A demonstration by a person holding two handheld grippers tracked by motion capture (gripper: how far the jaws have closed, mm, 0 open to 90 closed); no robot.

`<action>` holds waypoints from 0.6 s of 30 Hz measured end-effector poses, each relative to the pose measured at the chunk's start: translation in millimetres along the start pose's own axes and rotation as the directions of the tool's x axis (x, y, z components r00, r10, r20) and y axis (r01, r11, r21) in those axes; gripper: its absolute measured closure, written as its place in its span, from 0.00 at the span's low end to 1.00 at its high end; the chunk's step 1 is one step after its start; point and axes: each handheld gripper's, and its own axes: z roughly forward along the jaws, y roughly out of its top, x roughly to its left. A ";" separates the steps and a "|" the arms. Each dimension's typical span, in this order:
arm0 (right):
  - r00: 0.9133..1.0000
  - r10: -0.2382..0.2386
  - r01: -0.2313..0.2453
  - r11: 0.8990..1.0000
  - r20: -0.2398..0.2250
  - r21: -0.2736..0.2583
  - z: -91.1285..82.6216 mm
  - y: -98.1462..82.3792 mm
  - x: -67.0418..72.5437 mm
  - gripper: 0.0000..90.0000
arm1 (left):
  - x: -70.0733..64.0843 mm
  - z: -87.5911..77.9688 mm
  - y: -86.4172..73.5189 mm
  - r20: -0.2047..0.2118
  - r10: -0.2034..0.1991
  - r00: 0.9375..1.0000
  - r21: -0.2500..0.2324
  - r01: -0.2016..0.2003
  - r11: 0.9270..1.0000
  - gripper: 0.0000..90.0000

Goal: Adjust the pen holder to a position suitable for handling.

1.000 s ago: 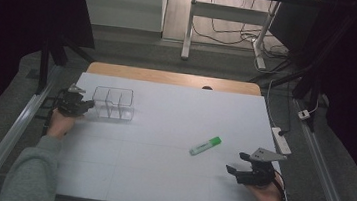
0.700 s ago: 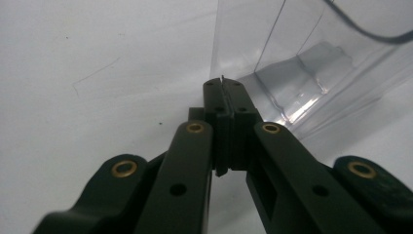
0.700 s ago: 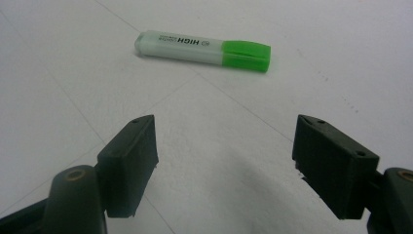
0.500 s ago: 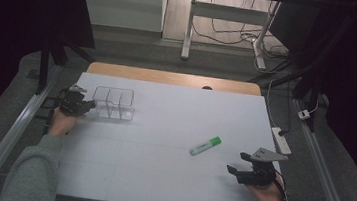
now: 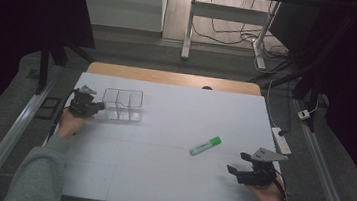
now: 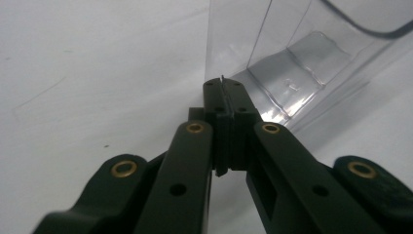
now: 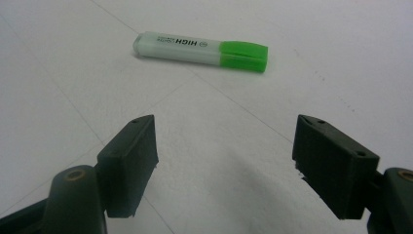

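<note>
A green highlighter (image 5: pixel 205 146) lies flat on the white tabletop (image 5: pixel 168 180), toward the right edge and a little nearer the person's edge than the far one; it rests in the same spot and at the same slant as a second ago, its green cap pointing toward the far right corner. In the right gripper view the highlighter (image 7: pixel 200 49) lies ahead of the right tongs (image 7: pixel 238 163), well apart from them, untouched. The right tongs (image 5: pixel 239 171) stand wide apart, hovering near the right front corner of the tabletop, and have barely shifted over the last second, so the reach for the pen looks not yet begun. Toward the far left corner stands a clear plastic organiser tray (image 5: pixel 122 105) with several compartments, all of them bare as far as can be seen. The left tongs (image 5: pixel 96 107) are pressed together on its left wall; in the left gripper view the tongs (image 6: pixel 222 90) pinch a thin clear edge of the tray (image 6: pixel 292 58). That grip too is unchanged. The likely meaning: the tray is being steadied while the highlighter waits to be picked up and brought over.
</note>
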 end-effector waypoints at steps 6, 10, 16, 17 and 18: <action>1.000 0.000 0.000 1.000 -0.001 0.003 0.4 -0.1 0.2 0.27 | -10.4 5.4 4.5 0.022 0.018 1.000 -0.001 -0.018 1.000 0.99; 1.000 -0.001 0.001 1.000 0.000 0.005 0.6 -0.1 0.3 0.27 | -17.5 9.6 8.5 0.031 0.026 0.999 0.000 -0.026 1.000 0.99; 1.000 -0.003 0.003 1.000 -0.004 0.013 1.6 -0.5 0.1 0.27 | -29.3 16.3 16.5 0.041 0.042 0.998 -0.001 -0.042 0.999 0.99; 1.000 -0.003 0.003 1.000 -0.004 0.014 1.7 -0.6 0.1 0.27 | -31.2 17.5 18.0 0.044 0.046 0.998 0.000 -0.046 0.999 0.99; 1.000 -0.003 0.003 1.000 -0.005 0.014 1.9 -0.6 0.1 0.27 | -33.2 18.9 19.6 0.047 0.047 0.998 0.001 -0.047 0.999 0.99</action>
